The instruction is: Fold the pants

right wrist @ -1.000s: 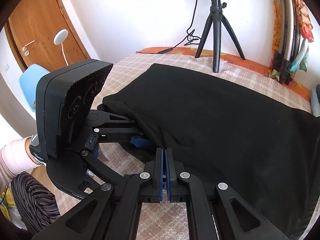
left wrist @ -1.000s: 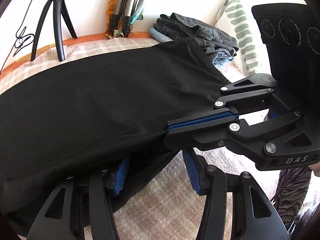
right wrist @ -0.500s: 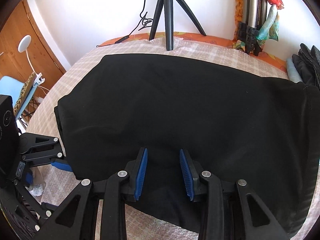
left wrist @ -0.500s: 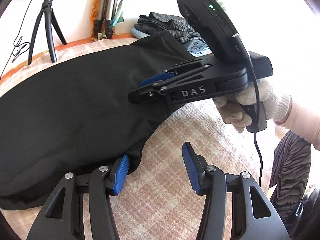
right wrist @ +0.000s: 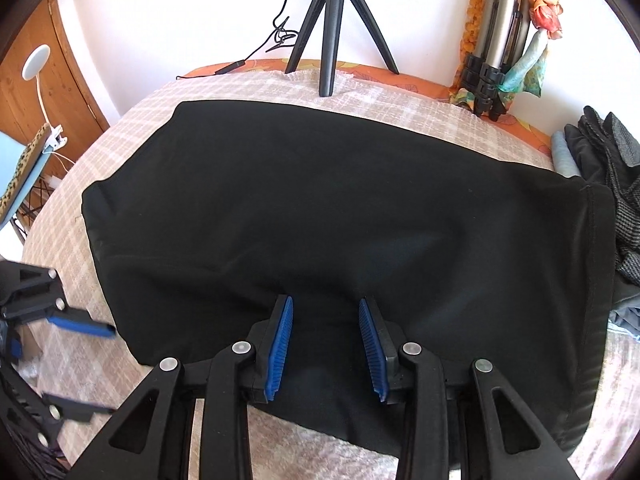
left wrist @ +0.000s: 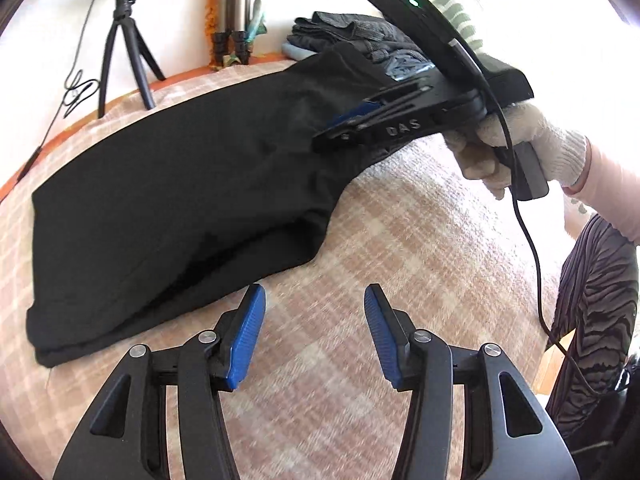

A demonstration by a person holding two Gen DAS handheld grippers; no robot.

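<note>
The black pants are seen spread flat on the checked bed, the right gripper having just parted its fingers above them, the left gripper held apart over bare cover.

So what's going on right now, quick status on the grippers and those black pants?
Left gripper open, clear of cloth. Right gripper just opened, nothing pinched. Black pants lie folded lengthwise on the bed. Clothes pile touches the far end.

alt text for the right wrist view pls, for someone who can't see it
Black pants lie folded flat on a checked bed cover, with the right hand-held gripper open just above their near edge, nothing pinched. A tripod stands behind; other folded clothes sit far right.
</note>
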